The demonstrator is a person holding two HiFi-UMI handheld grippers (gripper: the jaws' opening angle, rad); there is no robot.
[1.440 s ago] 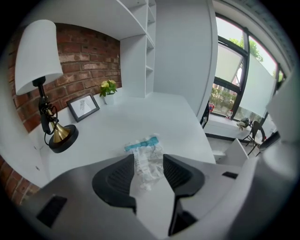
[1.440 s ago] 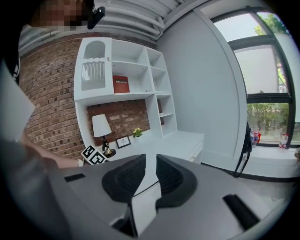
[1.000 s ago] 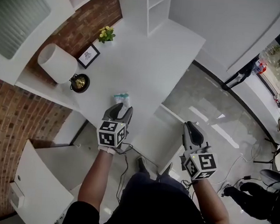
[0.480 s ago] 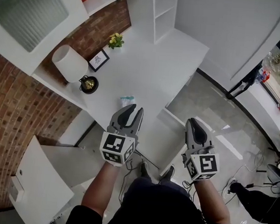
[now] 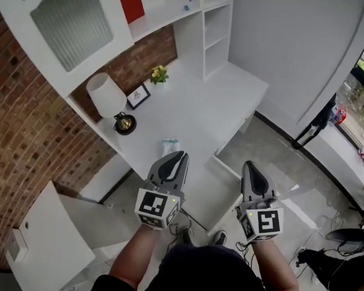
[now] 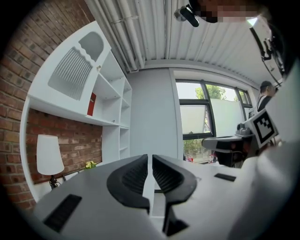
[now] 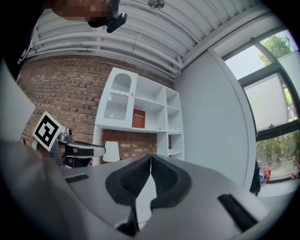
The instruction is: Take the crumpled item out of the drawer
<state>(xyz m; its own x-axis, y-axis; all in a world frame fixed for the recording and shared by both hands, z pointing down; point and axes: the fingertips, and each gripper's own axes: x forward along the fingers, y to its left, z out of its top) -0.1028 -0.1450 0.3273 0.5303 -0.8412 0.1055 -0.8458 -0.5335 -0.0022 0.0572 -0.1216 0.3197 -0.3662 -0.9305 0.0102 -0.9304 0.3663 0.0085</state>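
The crumpled item [image 5: 169,146], pale teal and white, lies on the white desk top [image 5: 197,105]. My left gripper [image 5: 181,154] hovers just short of it and does not touch it. Its jaws are closing and almost together, with nothing between them, as the left gripper view shows [image 6: 150,157]. My right gripper [image 5: 253,165] is held over the floor to the right, shut and empty [image 7: 150,157]. A white drawer [image 5: 214,178] seems to stand out from the desk's front between the two grippers. Its inside is not visible.
On the desk's left side stand a white lamp [image 5: 106,95], a dark round ornament [image 5: 125,124], a small framed picture [image 5: 139,97] and a yellow plant [image 5: 158,75]. Open shelves [image 5: 215,26] rise at the back. A white cabinet [image 5: 44,244] sits at the lower left, with cables [image 5: 192,220] on the floor.
The left gripper has drawn back from the crumpled item, which stays on the desk, and its jaws have closed from wide open. The right jaws have also closed. The view has tilted upward.
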